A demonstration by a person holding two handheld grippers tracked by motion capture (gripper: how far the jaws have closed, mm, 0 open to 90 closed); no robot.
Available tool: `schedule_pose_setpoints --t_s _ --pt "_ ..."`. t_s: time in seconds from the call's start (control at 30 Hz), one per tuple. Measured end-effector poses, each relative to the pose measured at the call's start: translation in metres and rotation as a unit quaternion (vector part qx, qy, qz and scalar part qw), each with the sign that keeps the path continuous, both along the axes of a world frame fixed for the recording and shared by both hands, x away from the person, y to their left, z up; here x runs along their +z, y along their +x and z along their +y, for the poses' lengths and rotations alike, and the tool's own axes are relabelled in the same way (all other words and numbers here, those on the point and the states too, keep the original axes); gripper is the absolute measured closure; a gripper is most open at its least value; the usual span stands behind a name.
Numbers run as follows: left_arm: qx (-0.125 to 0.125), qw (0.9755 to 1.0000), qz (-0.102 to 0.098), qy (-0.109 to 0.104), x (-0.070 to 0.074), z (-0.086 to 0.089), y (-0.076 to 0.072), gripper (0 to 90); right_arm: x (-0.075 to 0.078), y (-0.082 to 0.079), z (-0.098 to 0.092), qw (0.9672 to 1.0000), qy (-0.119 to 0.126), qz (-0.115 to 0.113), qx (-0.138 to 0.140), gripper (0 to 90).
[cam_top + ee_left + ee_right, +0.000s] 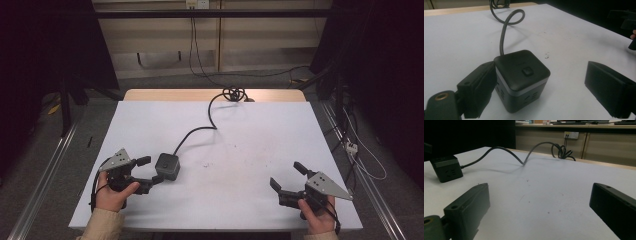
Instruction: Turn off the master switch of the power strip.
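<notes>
Your left gripper (151,172) is standing with its jaws spread wide around the black cube power socket (167,166), which is sitting on the white table (250,150) at its left side. In the left gripper view one jaw is touching the cube's side and the other jaw is staying apart from it. The socket's grey cable (200,131) is running toward the table's far edge. Your right gripper (289,176) is resting wide open over bare table, well apart from the cube.

matt plastic socket cube (522,80), smooth white table (260,145)
</notes>
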State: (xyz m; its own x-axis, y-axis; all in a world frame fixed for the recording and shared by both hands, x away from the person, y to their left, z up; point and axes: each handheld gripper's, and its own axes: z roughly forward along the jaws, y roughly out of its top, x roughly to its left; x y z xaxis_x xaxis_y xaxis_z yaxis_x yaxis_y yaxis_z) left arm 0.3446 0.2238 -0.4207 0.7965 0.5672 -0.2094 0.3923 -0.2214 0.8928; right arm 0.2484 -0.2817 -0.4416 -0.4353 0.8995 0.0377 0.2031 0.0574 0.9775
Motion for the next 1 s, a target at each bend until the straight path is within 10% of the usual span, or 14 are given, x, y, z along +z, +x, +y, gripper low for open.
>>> schedule_pose_setpoints --t_s 1.0 --pt "0.014 0.9998 -0.011 0.004 -0.013 0.027 -0.001 7.3 0.0 -0.001 -0.001 1.0 0.0 0.0 0.0 2.6"
